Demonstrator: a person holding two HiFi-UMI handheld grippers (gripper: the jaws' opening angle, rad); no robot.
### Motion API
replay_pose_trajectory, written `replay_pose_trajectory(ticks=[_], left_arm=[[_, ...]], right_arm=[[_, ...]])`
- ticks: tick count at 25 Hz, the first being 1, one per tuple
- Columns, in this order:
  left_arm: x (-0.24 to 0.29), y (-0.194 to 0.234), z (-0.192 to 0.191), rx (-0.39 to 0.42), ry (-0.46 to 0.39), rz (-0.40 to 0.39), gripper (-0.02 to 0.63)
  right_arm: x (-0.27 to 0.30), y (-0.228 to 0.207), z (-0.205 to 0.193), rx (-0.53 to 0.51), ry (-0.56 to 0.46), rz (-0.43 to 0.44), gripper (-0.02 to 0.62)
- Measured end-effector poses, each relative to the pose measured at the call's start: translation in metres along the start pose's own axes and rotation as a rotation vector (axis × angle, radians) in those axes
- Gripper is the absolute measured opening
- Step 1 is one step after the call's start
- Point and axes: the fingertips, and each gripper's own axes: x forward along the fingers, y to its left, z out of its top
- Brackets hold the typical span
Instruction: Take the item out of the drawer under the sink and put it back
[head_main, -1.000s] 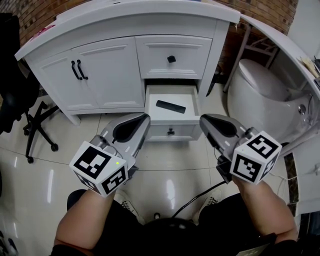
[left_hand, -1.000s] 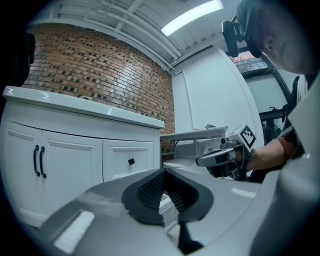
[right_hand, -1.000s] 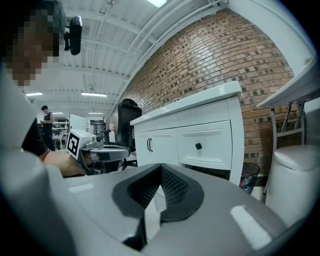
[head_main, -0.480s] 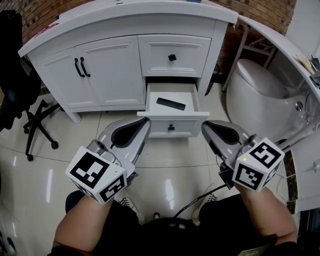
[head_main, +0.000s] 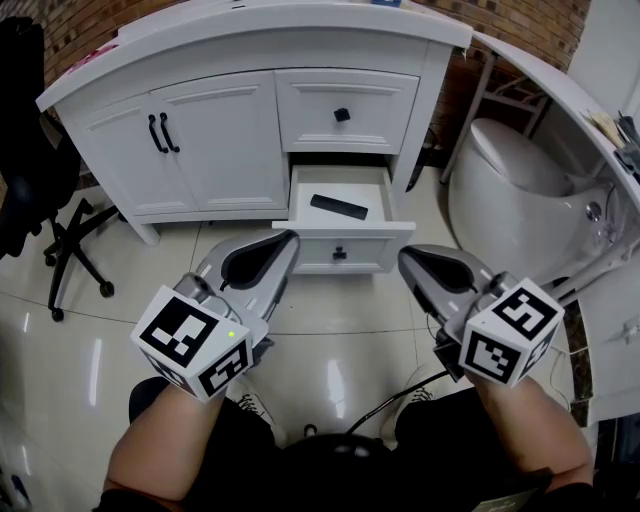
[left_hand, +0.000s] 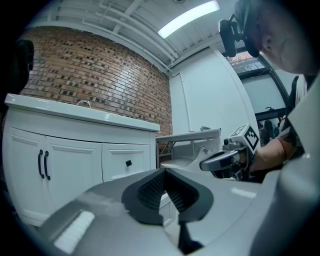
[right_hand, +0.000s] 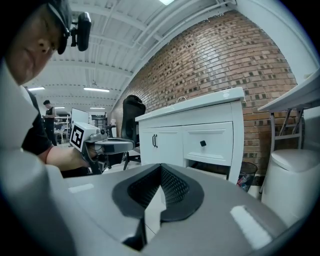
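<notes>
Left hand-held gripper (head_main: 288, 238) and right hand-held gripper (head_main: 404, 257) are hovering pressed together, empty; the black item (head_main: 340, 207) is lying crosswise just ahead in the drawer (head_main: 340, 183), seemingly nearer the left.

Grey left tongs (head_main: 288, 238), right tongs (head_main: 403, 258) bear black-white cubes (head_main: 195, 342).
</notes>
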Motion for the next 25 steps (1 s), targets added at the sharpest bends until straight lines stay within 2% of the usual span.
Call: replay_pose_trajectory(ticks=[25], left_arm=[[0.0011,0.0006,0.0006,0.002,-0.003,0.013,0.005]], right_arm=[[-0.0001,0.0008,-0.0042,0.007,0.021,0.013,0.006]])
